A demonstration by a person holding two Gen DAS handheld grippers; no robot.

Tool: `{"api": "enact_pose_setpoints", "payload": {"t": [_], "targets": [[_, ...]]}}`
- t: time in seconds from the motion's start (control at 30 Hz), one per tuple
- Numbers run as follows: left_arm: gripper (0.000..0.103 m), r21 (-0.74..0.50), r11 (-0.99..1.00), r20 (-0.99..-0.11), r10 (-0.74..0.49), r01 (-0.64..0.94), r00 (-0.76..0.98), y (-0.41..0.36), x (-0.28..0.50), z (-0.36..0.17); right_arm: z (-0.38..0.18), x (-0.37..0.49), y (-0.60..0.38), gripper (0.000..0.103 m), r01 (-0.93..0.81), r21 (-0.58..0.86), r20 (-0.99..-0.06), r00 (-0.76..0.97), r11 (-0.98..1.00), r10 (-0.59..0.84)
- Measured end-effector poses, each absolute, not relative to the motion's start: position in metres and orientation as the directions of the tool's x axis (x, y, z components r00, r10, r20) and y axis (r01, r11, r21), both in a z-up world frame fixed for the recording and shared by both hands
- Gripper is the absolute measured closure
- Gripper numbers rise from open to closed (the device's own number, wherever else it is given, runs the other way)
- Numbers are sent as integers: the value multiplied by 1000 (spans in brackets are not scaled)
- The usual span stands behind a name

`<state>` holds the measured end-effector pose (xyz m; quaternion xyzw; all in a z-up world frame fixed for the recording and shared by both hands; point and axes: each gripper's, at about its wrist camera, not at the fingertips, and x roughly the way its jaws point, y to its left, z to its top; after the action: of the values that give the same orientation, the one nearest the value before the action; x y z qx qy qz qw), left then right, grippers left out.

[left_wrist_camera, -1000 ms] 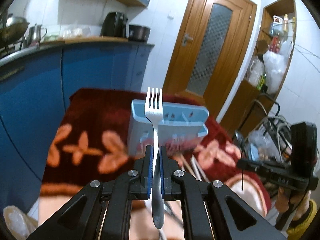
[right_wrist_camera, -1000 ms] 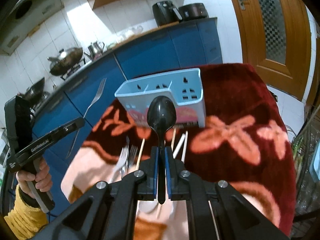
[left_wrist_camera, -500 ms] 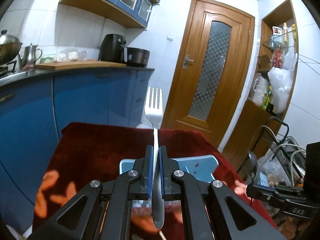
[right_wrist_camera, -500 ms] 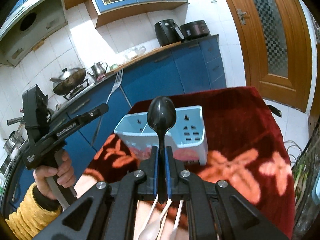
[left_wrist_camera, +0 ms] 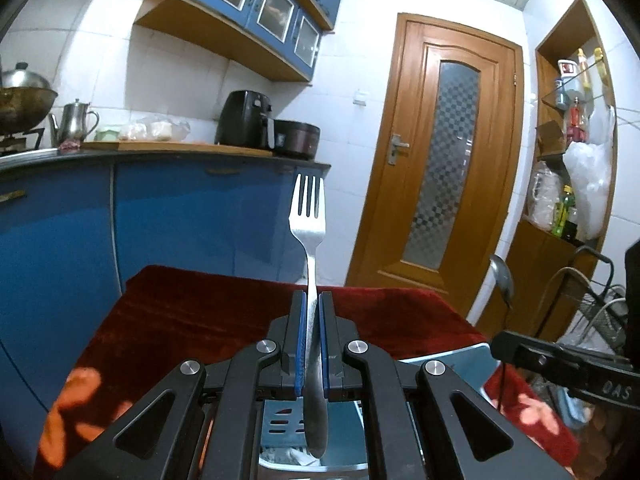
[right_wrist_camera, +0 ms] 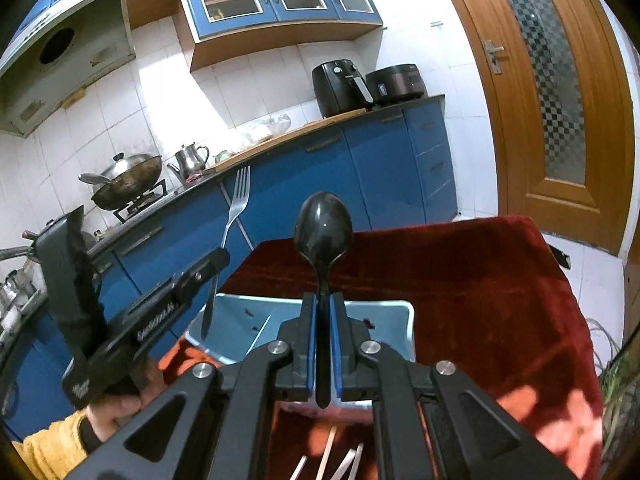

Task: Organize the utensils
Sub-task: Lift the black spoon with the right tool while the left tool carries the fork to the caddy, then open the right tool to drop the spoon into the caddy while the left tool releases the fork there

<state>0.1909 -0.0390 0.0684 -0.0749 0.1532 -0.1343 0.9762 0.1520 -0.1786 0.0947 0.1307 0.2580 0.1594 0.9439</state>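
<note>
My left gripper (left_wrist_camera: 313,300) is shut on a silver fork (left_wrist_camera: 307,216) held upright, tines up; its handle end hangs over the light blue utensil holder (left_wrist_camera: 452,364) below. My right gripper (right_wrist_camera: 323,300) is shut on a black spoon (right_wrist_camera: 323,228), bowl up, its handle end just above the holder (right_wrist_camera: 384,316). In the right wrist view the left gripper (right_wrist_camera: 216,264) with the fork (right_wrist_camera: 236,204) stands over the holder's left end. The spoon (left_wrist_camera: 502,276) also shows at the right of the left wrist view.
The holder sits on a table with a dark red flowered cloth (right_wrist_camera: 480,276). Chopsticks (right_wrist_camera: 340,468) lie on the cloth near me. Blue kitchen cabinets (left_wrist_camera: 180,216) stand behind the table, a wooden door (left_wrist_camera: 448,168) to the right, and a wire rack (left_wrist_camera: 592,304) at far right.
Both grippers rose and tilted up, coming over the holder. The holder dropped from mid-frame to beneath the fingers; fork and spoon stay gripped.
</note>
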Motion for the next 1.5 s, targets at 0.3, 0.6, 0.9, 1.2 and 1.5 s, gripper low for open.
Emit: {"api": "enact_pose_setpoints", "payload": {"t": [0.3,0.6,0.9,1.2,1.5], "targets": [[97,-164,958,-237,-269,234,934,-44,184,55,69,166,-180,95,-231,288,-433,834,929,342],[97,-196,946,-225,-299,258,927,-39,178,55,54,160,-175,95,-227,221,-484,819,949,308],[97,-243,929,-276,-343,280,898,-29,175,48,48,155,-177,94,-225,227,-505,805,948,312],[97,-204,935,-290,-340,289,895,-27,160,46,54,145,-179,79,-229,241,-496,806,943,323],[97,-170,936,-299,-347,308,889,-29,148,47,67,128,-182,72,-231,264,-453,827,936,332]]}}
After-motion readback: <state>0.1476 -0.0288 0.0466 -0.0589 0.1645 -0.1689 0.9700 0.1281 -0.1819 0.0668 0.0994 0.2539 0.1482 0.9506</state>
